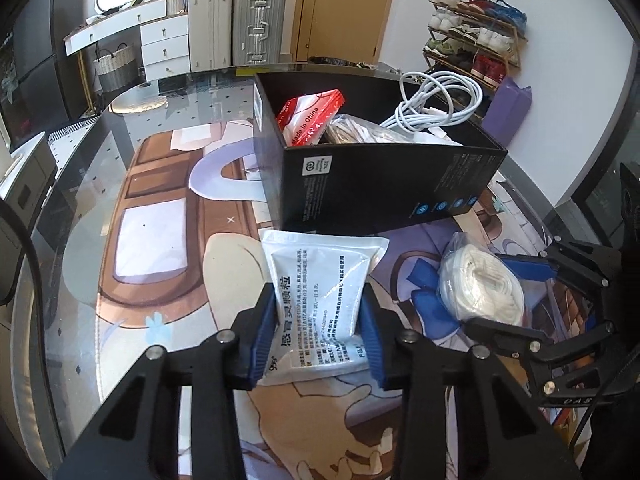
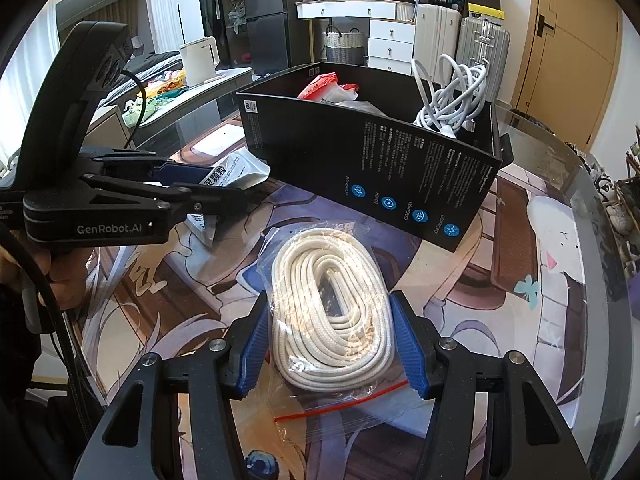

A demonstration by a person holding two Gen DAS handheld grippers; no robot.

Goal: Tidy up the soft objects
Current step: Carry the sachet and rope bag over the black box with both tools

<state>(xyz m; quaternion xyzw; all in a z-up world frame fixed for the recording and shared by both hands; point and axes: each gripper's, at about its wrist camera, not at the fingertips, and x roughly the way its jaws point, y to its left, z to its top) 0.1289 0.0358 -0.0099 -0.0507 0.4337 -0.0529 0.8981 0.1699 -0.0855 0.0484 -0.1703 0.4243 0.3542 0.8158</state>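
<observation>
White pouch point(image 1: 320, 300) pinched in left hand-held gripper point(image 1: 318, 336), seemingly.

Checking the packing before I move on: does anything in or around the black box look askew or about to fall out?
The white cable in the black box is a loose tangle, its loops poking above the rim at one corner. Nothing looks spilled or damaged.
</observation>
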